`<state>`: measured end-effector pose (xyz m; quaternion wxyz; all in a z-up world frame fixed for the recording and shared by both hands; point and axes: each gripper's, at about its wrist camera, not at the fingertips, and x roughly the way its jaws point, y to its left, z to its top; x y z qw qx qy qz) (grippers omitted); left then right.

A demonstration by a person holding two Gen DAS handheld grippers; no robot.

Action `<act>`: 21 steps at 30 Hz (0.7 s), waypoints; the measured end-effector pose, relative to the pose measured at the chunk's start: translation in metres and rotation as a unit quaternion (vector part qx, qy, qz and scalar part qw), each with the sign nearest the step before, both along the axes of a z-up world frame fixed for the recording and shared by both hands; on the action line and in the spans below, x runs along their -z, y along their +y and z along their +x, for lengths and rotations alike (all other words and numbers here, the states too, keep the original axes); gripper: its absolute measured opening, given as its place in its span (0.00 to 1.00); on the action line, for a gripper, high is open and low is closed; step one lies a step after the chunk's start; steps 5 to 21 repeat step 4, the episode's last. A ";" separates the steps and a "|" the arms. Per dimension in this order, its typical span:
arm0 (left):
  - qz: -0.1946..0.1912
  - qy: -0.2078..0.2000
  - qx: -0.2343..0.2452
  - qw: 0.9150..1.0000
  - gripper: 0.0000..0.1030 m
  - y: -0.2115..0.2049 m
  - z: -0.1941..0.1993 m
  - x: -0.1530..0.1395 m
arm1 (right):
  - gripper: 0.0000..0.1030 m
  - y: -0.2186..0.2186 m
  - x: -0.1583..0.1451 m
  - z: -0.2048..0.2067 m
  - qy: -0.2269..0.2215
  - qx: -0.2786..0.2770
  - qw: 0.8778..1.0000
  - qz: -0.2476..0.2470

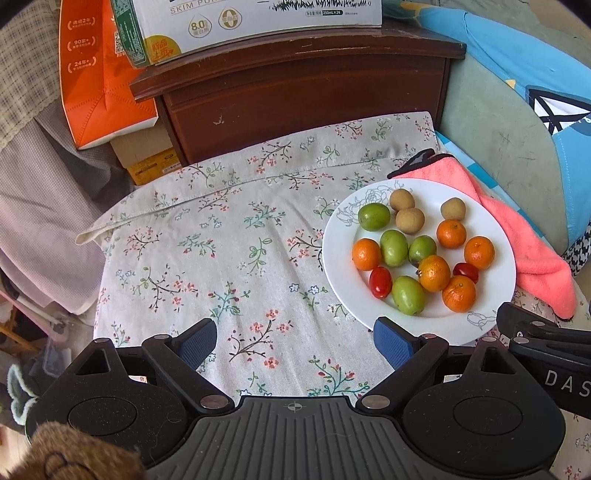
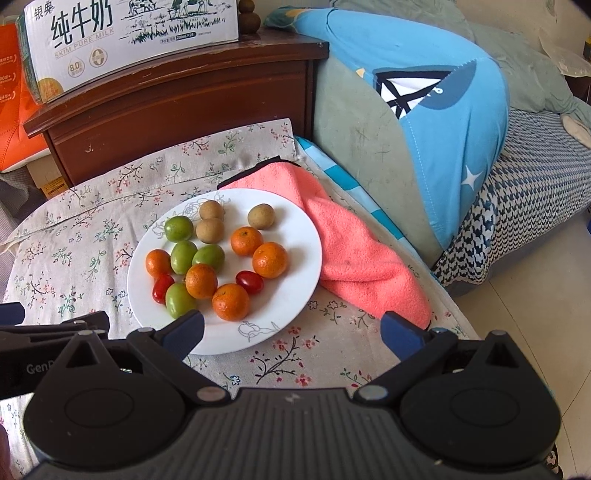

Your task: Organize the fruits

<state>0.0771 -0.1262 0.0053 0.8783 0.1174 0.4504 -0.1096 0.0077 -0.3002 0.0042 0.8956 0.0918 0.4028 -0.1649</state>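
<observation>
A white plate (image 1: 491, 314) (image 2: 295, 314) sits on the floral cloth and holds mixed fruit: several small oranges (image 1: 434, 273) (image 2: 269, 259), several green fruits (image 1: 393, 247) (image 2: 183, 256), three brown longans (image 1: 410, 220) (image 2: 209, 230) and two red cherry tomatoes (image 1: 380, 282) (image 2: 249, 281). My left gripper (image 1: 295, 341) is open and empty, over the cloth left of the plate. My right gripper (image 2: 293, 334) is open and empty, just at the plate's near rim. Each gripper's side shows in the other's view.
A pink towel (image 1: 532, 251) (image 2: 354, 254) lies right of the plate. A dark wooden cabinet (image 1: 303, 96) (image 2: 177, 99) with a milk carton box (image 1: 251, 26) (image 2: 129, 40) stands behind. Blue and green bedding (image 2: 424, 122) rises at the right. An orange bag (image 1: 99, 70) stands left.
</observation>
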 end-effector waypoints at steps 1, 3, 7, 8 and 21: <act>0.000 0.000 -0.002 1.000 0.91 0.002 0.000 0.000 | 0.98 0.001 0.000 0.000 -0.002 -0.003 1.000 0.001; -0.001 0.001 -0.005 1.000 0.91 0.006 -0.001 0.001 | 0.98 0.004 0.001 -0.001 -0.005 -0.010 1.000 0.003; -0.003 0.002 -0.007 1.000 0.91 0.008 -0.002 0.001 | 0.98 0.005 0.001 -0.001 -0.007 -0.013 1.000 0.004; -0.003 0.002 -0.007 1.000 0.91 0.008 -0.002 0.001 | 0.98 0.005 0.001 -0.001 -0.007 -0.013 1.000 0.004; -0.003 0.002 -0.007 1.000 0.91 0.008 -0.002 0.001 | 0.98 0.005 0.001 -0.001 -0.007 -0.013 1.000 0.004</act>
